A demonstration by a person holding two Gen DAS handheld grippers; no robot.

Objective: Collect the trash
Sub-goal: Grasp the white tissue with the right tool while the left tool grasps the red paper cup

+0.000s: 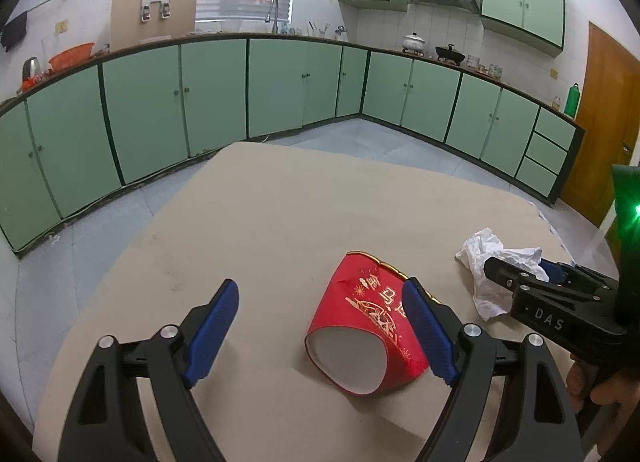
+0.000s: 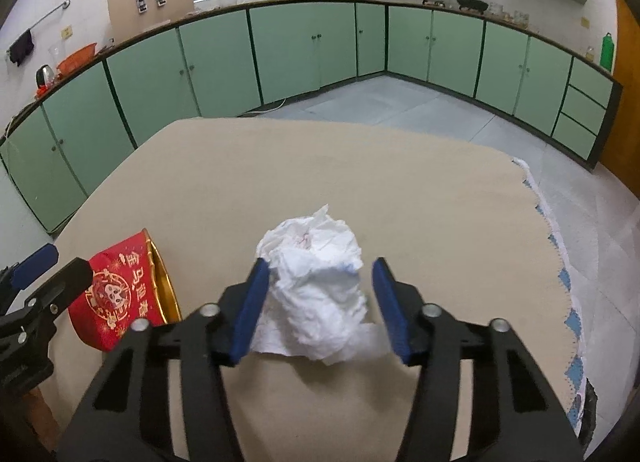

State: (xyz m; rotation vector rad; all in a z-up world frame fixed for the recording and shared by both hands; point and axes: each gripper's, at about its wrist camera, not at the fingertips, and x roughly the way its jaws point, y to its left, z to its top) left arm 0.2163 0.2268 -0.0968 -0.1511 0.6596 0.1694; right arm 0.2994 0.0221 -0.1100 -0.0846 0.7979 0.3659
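My right gripper [image 2: 318, 304] sits over the crumpled white tissue [image 2: 316, 286] on the tan table [image 2: 360, 182]. Tissue's between the jaws; left pad [image 2: 250, 310] touches it, right pad's just off, so jaws approx half open, no real grip yet. My left gripper [image 1: 320, 334] is wide open w/ nothing held. Red paper cup [image 1: 360, 326] lies on its side, mostly between those jaws, rim end away from me, up against the right pad.
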